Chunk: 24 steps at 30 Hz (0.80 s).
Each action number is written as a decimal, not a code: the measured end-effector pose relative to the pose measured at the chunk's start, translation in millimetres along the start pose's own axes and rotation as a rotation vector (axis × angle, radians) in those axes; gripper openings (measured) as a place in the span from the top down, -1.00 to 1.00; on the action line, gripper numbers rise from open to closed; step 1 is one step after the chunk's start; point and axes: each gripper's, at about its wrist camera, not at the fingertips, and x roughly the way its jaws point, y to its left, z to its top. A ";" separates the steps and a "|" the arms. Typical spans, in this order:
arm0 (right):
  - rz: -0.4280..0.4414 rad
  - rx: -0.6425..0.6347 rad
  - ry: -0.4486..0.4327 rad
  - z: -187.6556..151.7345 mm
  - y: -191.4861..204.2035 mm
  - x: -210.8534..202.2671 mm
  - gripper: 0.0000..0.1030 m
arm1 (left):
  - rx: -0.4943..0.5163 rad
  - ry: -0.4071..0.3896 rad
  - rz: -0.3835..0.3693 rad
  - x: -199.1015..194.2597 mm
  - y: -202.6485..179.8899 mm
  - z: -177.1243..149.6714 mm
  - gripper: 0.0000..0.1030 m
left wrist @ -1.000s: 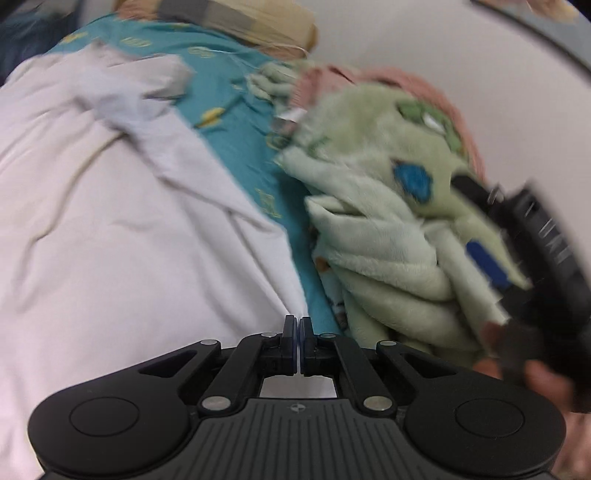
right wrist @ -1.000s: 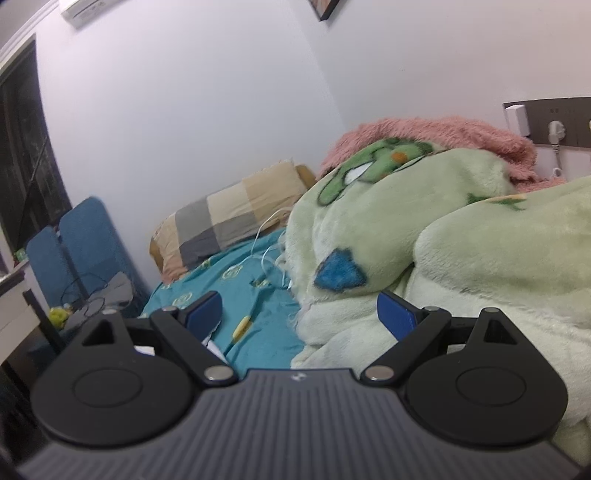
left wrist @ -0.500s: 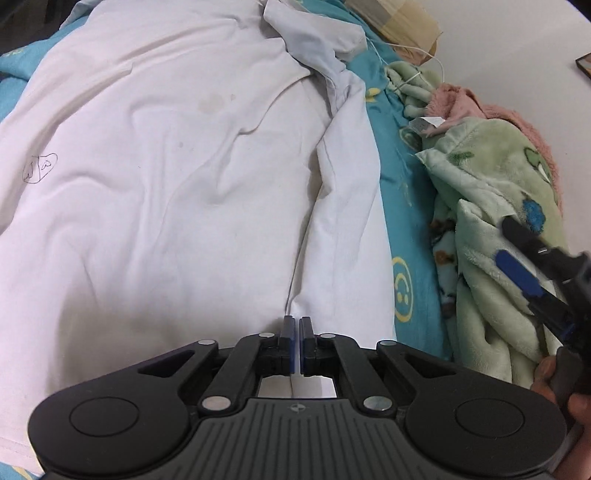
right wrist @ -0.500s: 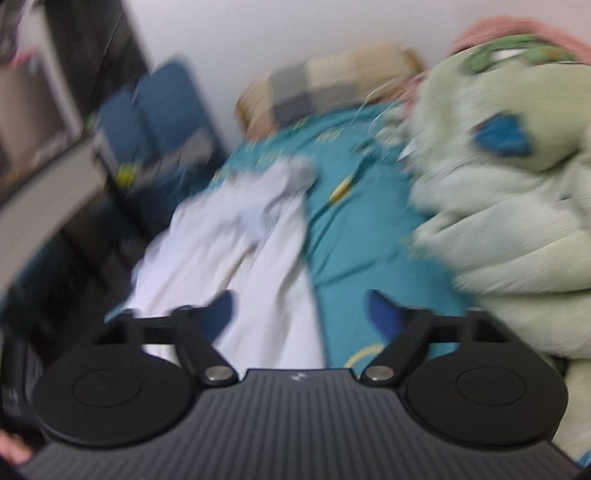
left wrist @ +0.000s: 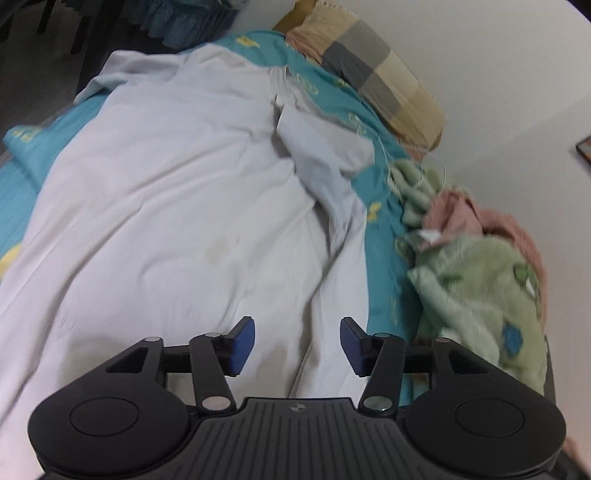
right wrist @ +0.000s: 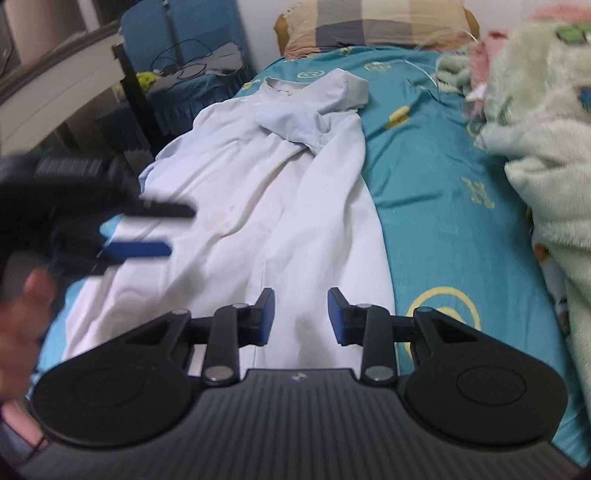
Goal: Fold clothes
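A white shirt (left wrist: 177, 206) lies spread along the teal bed sheet (left wrist: 380, 258), collar end far, one sleeve folded over near the top right. It also shows in the right wrist view (right wrist: 266, 184). My left gripper (left wrist: 297, 341) is open and empty above the shirt's near hem. It also appears blurred at the left of the right wrist view (right wrist: 162, 229). My right gripper (right wrist: 301, 314) is open and empty above the shirt's near right edge.
A green plush blanket (right wrist: 546, 122) with a pink one (left wrist: 491, 221) is heaped along the right side of the bed. A checked pillow (right wrist: 373, 22) lies at the head. A blue chair (right wrist: 199, 62) and dark furniture stand left of the bed.
My left gripper has opened; it was shut before. Both grippers swung from the blanket toward the shirt and now point along it.
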 end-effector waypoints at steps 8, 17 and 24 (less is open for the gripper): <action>-0.008 -0.021 -0.058 5.2 -3.2 17.4 0.32 | 0.004 -0.037 0.049 105.0 -29.7 57.5 -0.13; 0.015 -0.127 -0.007 8.2 9.5 44.9 0.32 | -0.061 -0.014 0.005 171.1 -30.3 82.1 0.80; 0.052 -0.105 0.081 1.0 10.6 54.0 0.32 | 0.110 -0.108 0.083 148.7 -61.3 108.8 0.93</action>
